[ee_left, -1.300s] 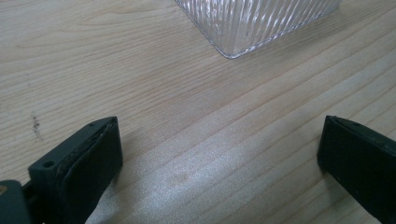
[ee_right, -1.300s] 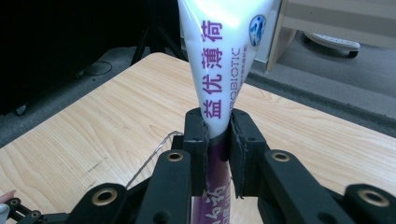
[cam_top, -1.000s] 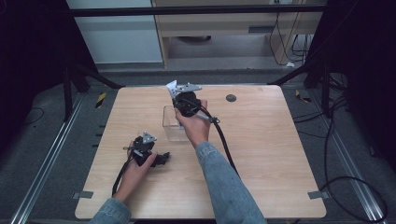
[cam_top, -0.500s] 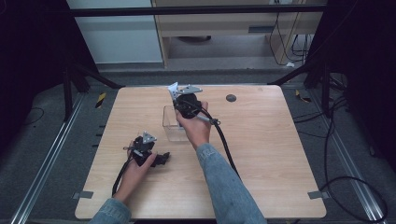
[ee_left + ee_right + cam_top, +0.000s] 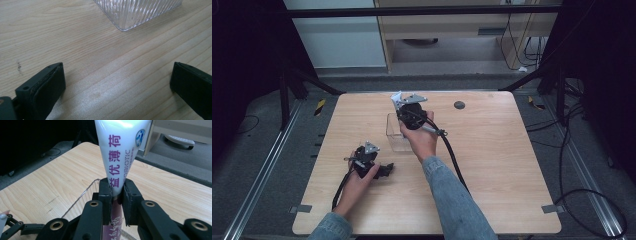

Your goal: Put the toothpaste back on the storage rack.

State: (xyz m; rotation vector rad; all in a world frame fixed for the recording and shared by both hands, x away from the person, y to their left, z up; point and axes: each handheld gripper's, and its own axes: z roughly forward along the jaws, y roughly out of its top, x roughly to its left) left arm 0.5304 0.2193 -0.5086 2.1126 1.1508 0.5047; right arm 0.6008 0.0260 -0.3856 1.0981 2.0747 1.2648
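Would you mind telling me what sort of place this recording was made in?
Probably a lab or workshop set up for recording: a bare wooden table on a metal-railed floor frame, loose cables on grey carpet, and office furniture behind.

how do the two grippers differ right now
The left gripper is open with nothing between its jaws; the right gripper is shut on a white tube. The left lies low on the wooden table; the right is raised over the clear container. Both have black jaws.
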